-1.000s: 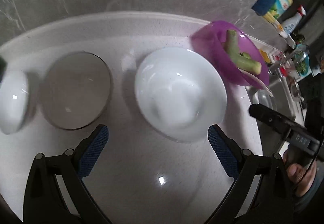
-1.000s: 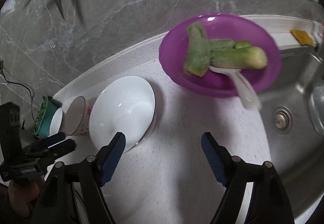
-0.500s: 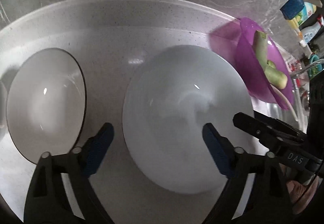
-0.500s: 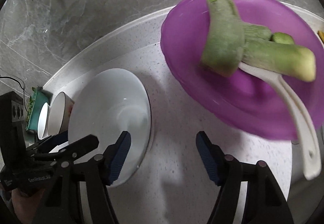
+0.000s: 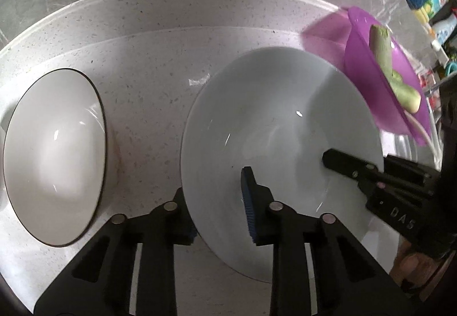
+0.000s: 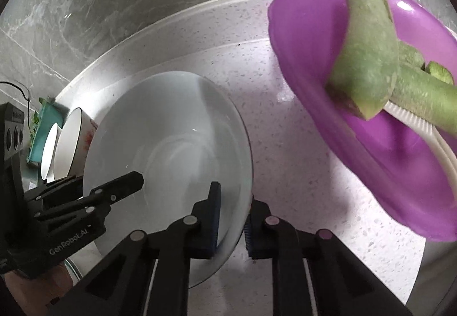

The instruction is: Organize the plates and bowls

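Here the glossy white bowl (image 5: 282,127) sits upright, both grippers' jaws clamped on opposite rims.

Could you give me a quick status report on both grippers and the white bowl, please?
Left gripper closing on white bowl rim, near left. Right gripper shut on opposite rim. Purple plate with vegetables sits close beside it.

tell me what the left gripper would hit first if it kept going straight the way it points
The left gripper already straddles the white plate's rim, so it would likely press that rim down toward the countertop.
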{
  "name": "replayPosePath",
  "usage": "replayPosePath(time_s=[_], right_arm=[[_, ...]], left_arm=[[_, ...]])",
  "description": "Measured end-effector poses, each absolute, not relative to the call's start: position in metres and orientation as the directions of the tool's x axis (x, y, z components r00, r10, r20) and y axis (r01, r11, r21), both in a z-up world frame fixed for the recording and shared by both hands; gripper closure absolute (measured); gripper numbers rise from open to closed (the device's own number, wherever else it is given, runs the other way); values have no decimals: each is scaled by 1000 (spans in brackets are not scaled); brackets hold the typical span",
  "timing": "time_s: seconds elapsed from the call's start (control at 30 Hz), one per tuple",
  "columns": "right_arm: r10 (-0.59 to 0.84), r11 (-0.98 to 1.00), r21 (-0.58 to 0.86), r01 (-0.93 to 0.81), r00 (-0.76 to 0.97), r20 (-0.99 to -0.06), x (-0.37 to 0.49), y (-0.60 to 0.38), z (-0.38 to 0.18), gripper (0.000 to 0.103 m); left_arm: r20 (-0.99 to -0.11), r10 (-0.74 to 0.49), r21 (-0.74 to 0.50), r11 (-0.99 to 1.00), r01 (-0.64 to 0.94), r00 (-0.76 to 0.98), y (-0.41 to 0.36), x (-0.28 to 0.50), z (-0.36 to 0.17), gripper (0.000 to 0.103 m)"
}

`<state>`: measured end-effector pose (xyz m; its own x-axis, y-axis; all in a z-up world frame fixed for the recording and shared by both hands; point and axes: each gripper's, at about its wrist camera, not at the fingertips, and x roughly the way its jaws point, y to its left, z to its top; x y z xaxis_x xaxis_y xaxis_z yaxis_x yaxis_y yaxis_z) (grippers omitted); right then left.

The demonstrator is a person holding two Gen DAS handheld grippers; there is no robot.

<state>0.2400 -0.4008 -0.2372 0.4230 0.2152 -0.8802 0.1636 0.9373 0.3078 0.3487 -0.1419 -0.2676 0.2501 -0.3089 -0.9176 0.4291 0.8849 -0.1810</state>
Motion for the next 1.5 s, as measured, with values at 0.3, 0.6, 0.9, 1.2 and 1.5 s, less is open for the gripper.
replayPosePath(time_s=[0.3, 0.6, 0.9, 1.2, 1.5], right_arm=[[203, 942, 298, 156, 440, -875, 204, -398, -220, 87], [240, 937, 325, 131, 434, -868, 132, -386, -203, 87], [278, 925, 349, 148, 360, -891, 67, -386, -229, 87], [282, 929, 346, 131, 355, -891, 52, -389, -240, 87], [289, 931, 348, 112, 355, -889, 46, -387, -249, 87]], left_arm=[[-905, -330, -172, 862, 476, 269, -144, 306, -249, 85], [-913, -352, -199, 824, 530, 205, -132, 203, -243, 85], [-940, -314, -192, 813, 550, 136, -135, 145, -270, 84], [-946, -294, -174, 816, 552, 136, -140, 123, -283, 84], [-947, -276, -147, 830, 538, 166, -149, 125, -293, 84]])
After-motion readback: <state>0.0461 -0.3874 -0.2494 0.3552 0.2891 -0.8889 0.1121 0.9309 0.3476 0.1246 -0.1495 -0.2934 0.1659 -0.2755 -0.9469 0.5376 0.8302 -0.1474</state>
